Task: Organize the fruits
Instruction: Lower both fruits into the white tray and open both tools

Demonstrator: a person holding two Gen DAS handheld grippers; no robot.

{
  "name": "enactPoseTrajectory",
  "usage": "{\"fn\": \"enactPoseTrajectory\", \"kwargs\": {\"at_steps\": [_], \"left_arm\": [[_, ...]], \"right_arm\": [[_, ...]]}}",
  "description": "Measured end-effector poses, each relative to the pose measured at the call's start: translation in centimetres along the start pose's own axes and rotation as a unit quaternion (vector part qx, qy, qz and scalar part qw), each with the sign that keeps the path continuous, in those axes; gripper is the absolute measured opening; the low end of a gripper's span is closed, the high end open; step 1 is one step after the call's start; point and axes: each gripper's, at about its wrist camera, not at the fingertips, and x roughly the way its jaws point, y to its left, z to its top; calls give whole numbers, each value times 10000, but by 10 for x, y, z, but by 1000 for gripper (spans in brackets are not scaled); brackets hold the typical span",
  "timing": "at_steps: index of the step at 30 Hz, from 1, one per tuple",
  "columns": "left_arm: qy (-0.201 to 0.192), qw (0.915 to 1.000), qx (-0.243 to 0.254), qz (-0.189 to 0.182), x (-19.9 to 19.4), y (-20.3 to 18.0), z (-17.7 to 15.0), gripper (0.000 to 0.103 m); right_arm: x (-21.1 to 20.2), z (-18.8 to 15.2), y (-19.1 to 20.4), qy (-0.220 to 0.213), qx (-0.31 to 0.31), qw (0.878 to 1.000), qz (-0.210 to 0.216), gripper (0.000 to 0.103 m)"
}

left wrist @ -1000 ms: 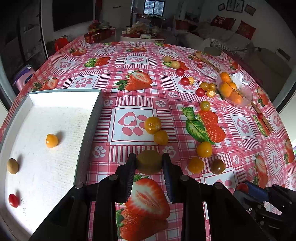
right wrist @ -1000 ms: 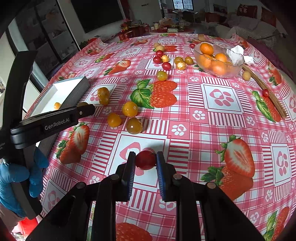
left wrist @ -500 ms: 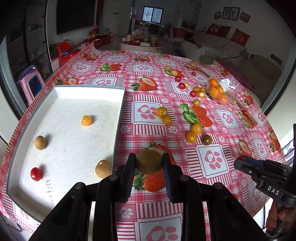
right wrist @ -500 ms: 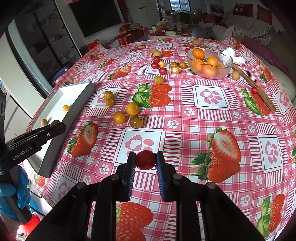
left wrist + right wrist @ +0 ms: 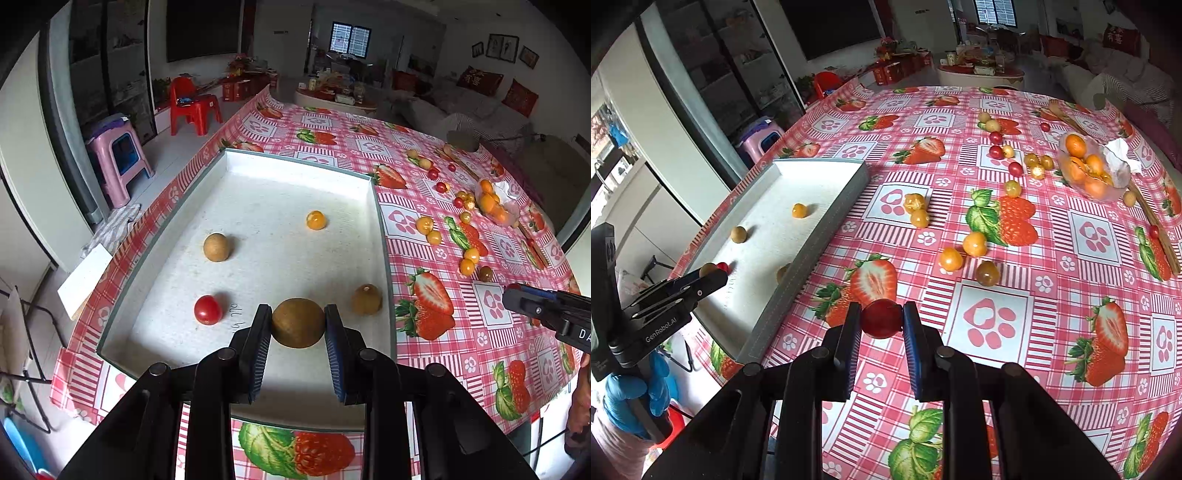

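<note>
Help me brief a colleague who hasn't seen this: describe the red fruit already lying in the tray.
Find the white tray at the table's left edge. Near its front left lies a small red tomato, left of the brown fruit in the left gripper. It is the tray's only red fruit.

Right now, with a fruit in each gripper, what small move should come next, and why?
Probably lower the left gripper a little and open it. Its round brown fruit is already over the white floor of the grey-rimmed tray, between the red cherry tomato and another brown fruit, touching neither.
</note>
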Motion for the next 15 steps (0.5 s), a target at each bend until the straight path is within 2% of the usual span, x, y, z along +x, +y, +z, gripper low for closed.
{"fn": "enactPoseTrajectory", "kwargs": {"at_steps": [4, 15], "left_arm": [[121, 9999, -75, 35, 11, 12, -2, 30], [362, 9993, 2, 42, 39, 12, 1, 30]], "right_arm": [[16, 13, 29, 116, -254, 9995, 139, 24], [83, 62, 87, 538, -666, 9956, 385, 24]]}}
